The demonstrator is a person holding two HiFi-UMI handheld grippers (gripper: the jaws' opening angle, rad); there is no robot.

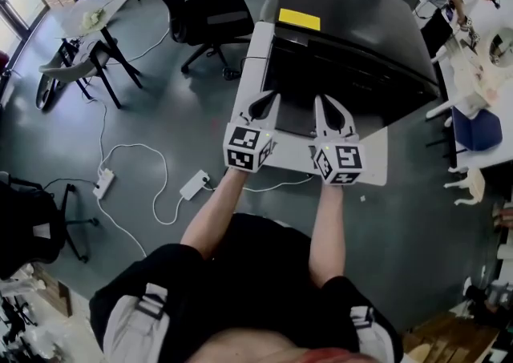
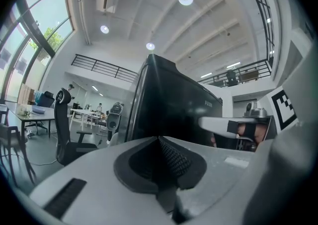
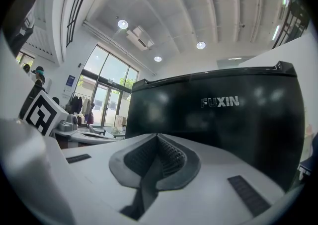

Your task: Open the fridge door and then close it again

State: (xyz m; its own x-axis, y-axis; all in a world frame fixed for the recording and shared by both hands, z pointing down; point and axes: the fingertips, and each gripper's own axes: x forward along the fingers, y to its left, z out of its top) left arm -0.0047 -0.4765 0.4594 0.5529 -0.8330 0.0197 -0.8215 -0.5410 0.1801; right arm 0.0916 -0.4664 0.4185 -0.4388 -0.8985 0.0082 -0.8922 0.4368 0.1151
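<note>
In front of me, the fridge (image 1: 353, 25) sits on a white stand (image 1: 373, 165), and its door (image 1: 317, 85) looks flush shut. That fits either a door yet to be opened or one opened and shut again; can't tell which. My left gripper (image 1: 266, 103) and right gripper (image 1: 330, 109) both have jaws together, empty, near the door. Grey floor (image 1: 160, 97), cables (image 1: 132, 149), chair (image 1: 204, 9).

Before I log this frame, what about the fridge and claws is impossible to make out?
1. Fridge interior: all views, nothing shows through the dark door.
2. Door handle: head view, left claw and right claw overlap the door front; gripper views, claw bodies hide its lower part.
3. Yellow label print: head view, too small.
</note>
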